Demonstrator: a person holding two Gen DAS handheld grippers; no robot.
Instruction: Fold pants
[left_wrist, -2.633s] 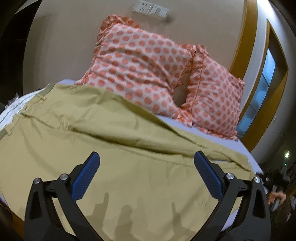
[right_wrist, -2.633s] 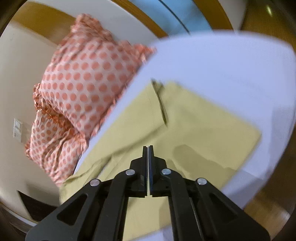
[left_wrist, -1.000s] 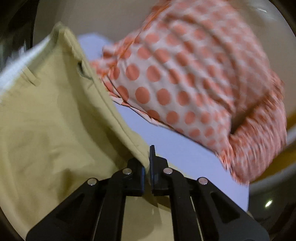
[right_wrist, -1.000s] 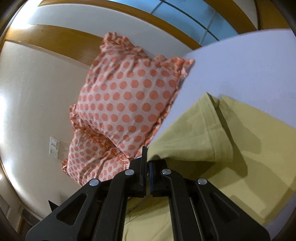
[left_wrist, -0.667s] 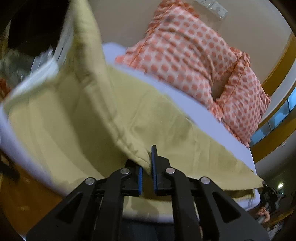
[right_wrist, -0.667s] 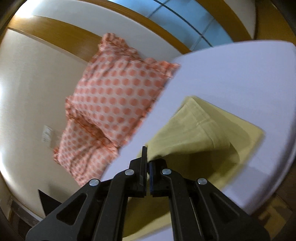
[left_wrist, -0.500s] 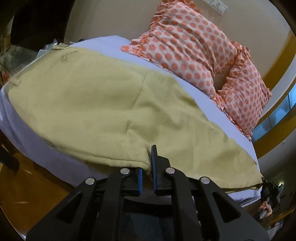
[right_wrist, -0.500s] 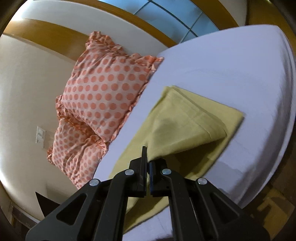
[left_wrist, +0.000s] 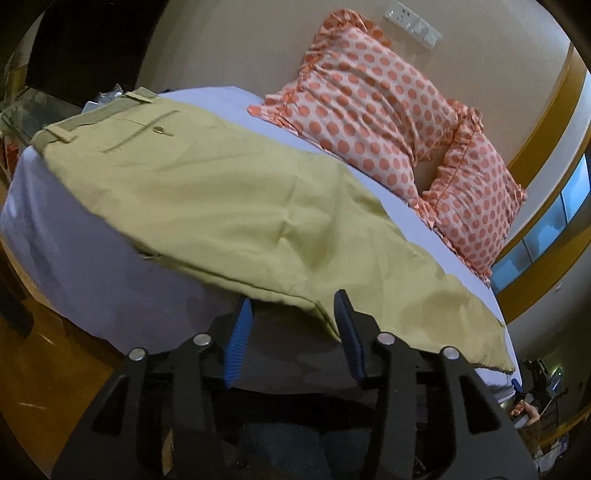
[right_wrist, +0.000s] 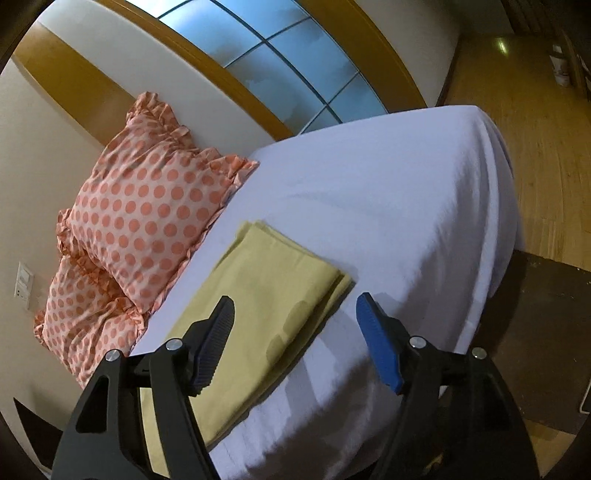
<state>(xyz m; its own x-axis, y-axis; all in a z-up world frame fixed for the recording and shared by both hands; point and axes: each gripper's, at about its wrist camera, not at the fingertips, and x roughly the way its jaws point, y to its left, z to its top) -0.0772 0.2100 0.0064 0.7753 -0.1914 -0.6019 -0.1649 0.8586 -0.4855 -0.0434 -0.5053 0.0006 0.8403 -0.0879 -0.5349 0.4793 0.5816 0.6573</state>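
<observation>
The khaki pants (left_wrist: 229, 192) lie folded lengthwise, one leg over the other, on the white bed (left_wrist: 92, 280). The waistband and back pocket are at the far left. My left gripper (left_wrist: 293, 325) is open at the near edge of the pants, holding nothing. In the right wrist view the leg ends (right_wrist: 269, 291) lie stacked flat near the pillows. My right gripper (right_wrist: 295, 332) is open just above the leg cuffs, empty.
Two orange polka-dot pillows (left_wrist: 388, 122) lean against the wall behind the pants; they also show in the right wrist view (right_wrist: 147, 214). The bed sheet (right_wrist: 388, 206) stretches right to the bed edge. Wooden floor (right_wrist: 535, 147) lies beyond.
Both grippers carried the far leg edge over toward the near side, laid it down, then opened and let go. The pants now lie folded in half lengthwise.
</observation>
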